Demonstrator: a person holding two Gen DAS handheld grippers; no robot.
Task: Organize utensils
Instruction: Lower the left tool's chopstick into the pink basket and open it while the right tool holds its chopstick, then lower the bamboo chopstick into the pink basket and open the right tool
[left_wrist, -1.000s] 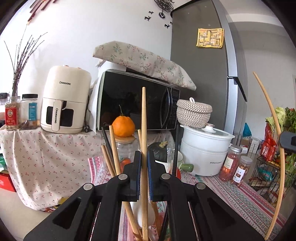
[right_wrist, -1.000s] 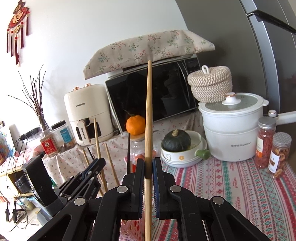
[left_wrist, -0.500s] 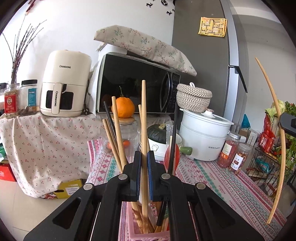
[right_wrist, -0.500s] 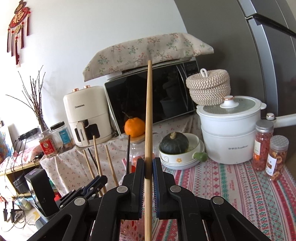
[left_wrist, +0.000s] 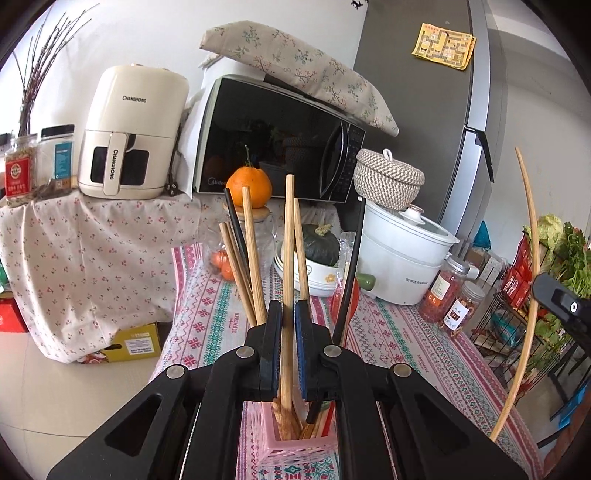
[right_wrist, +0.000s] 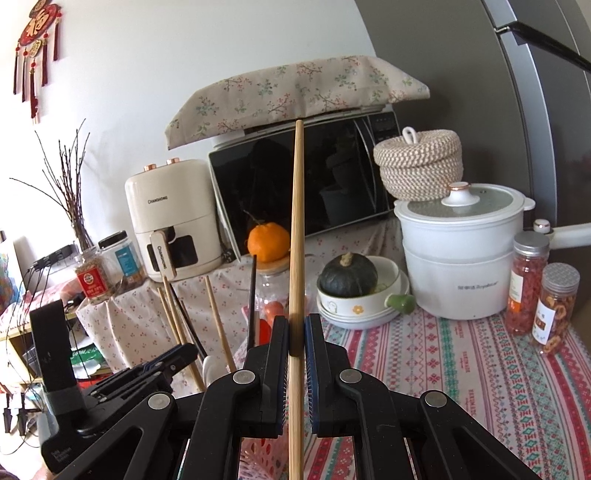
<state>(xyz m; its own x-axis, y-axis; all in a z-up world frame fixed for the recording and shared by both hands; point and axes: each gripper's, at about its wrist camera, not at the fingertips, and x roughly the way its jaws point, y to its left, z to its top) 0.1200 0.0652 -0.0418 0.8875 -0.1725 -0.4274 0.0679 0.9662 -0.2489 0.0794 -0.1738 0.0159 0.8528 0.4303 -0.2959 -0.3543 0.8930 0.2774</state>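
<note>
My left gripper (left_wrist: 289, 314) is shut on a wooden chopstick (left_wrist: 288, 229) that stands upright, its lower end inside the pink slotted holder (left_wrist: 295, 448) on the patterned tablecloth. Several other wooden and black chopsticks (left_wrist: 251, 258) lean in the same holder. My right gripper (right_wrist: 295, 325) is shut on another long wooden chopstick (right_wrist: 297, 221), held upright above the table to the right of the holder. In the left wrist view that chopstick (left_wrist: 532, 258) shows as a curved line at the right edge. In the right wrist view the left gripper (right_wrist: 173, 356) sits low on the left.
Behind the holder stand a glass jar with an orange (left_wrist: 248, 184) on it, a bowl with a dark squash (left_wrist: 319, 245), a white pot (left_wrist: 402, 258) and two spice jars (left_wrist: 461, 306). A microwave (left_wrist: 273, 136) and an air fryer (left_wrist: 129, 136) line the back.
The left gripper has tipped downward with its chopstick, so the pink holder and the stick's lower end inside it now show. The right gripper and its chopstick have stayed put.
</note>
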